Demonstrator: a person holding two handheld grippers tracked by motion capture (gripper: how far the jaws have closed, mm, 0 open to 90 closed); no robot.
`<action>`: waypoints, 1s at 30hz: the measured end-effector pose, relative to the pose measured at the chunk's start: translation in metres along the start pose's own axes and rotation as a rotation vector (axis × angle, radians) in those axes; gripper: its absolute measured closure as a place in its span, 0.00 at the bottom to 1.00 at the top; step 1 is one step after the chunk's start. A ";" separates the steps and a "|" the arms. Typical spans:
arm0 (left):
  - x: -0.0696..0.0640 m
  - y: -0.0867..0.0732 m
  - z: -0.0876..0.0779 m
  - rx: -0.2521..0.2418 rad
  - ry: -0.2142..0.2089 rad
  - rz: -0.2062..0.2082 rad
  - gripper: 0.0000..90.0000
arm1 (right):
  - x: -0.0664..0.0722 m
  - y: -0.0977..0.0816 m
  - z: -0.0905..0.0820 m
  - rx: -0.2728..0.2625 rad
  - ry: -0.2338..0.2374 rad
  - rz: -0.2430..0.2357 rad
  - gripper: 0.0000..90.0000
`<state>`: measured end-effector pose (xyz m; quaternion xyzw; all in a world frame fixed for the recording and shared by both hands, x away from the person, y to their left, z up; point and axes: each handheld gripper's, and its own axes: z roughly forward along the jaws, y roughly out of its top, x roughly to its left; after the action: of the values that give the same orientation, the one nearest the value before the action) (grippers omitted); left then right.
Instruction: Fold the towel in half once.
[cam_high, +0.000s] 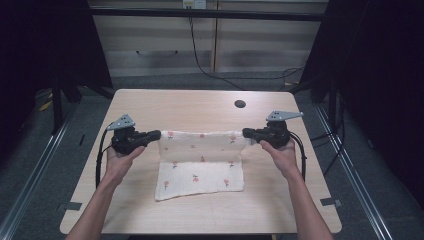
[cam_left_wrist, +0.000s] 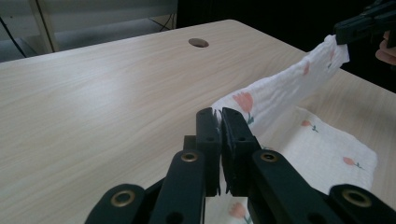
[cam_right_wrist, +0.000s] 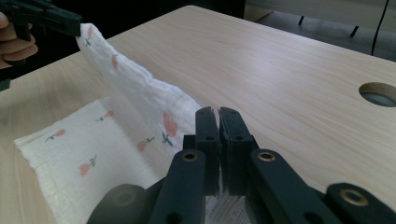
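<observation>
Tabletop (cam_high: 150, 105), grippers clamped on cloth (cam_high: 200, 165)

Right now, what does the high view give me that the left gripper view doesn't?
High view: both forearms, the whole table, the floor around it, and the cloth's near edge lying flat. Left gripper view: the left hand-held gripper shut on a cloth corner, seen close up. Both: the flowered cloth stretched between the two hand-held grippers, the right hand-held gripper pinching the opposite corner, and the table's round hole.
</observation>
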<state>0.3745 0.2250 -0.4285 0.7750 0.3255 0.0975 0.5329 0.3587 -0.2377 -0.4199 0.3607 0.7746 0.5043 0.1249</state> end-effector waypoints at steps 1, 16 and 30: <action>-0.001 -0.002 -0.001 -0.002 -0.003 -0.004 0.96 | 0.002 -0.002 -0.002 -0.005 0.009 0.003 0.97; -0.020 -0.035 -0.013 0.056 -0.024 0.012 0.96 | 0.021 -0.040 -0.011 0.021 0.047 0.016 0.97; -0.027 -0.026 -0.017 0.039 -0.039 0.032 0.96 | 0.014 -0.025 -0.010 0.012 0.032 0.010 0.97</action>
<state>0.3346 0.2278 -0.4396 0.7921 0.3044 0.0848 0.5222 0.3325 -0.2405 -0.4351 0.3572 0.7776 0.5061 0.1080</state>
